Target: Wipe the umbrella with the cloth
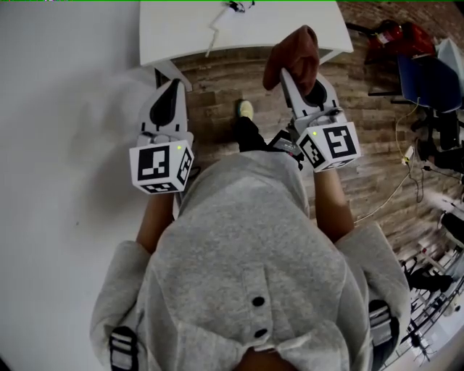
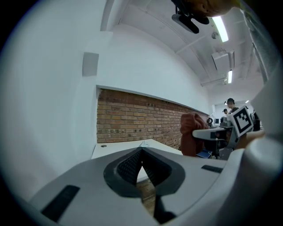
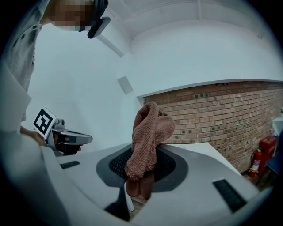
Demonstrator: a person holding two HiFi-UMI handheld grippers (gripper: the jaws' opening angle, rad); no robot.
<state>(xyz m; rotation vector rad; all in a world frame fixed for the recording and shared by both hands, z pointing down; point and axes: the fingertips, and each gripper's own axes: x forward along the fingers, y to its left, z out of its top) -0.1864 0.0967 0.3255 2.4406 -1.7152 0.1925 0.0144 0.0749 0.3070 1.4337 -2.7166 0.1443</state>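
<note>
The brown terry cloth (image 1: 293, 51) hangs bunched from my right gripper (image 1: 293, 75), which is shut on it and held level in front of the person's chest. In the right gripper view the cloth (image 3: 148, 141) stands up out of the jaws (image 3: 141, 171) and droops over them. My left gripper (image 1: 172, 85) is beside it at the left, shut with nothing in it; its ribbed pads (image 2: 132, 165) meet at the tip. From the left gripper view the cloth (image 2: 191, 132) shows at the right. No umbrella appears in any view.
A white table (image 1: 181, 29) stands ahead with a cable and a small item (image 1: 235, 6) on it. A white wall (image 1: 65, 109) runs along the left, a brick wall (image 2: 132, 119) beyond. A red fire extinguisher (image 1: 395, 32), a blue chair (image 1: 428, 80) and floor cables lie right.
</note>
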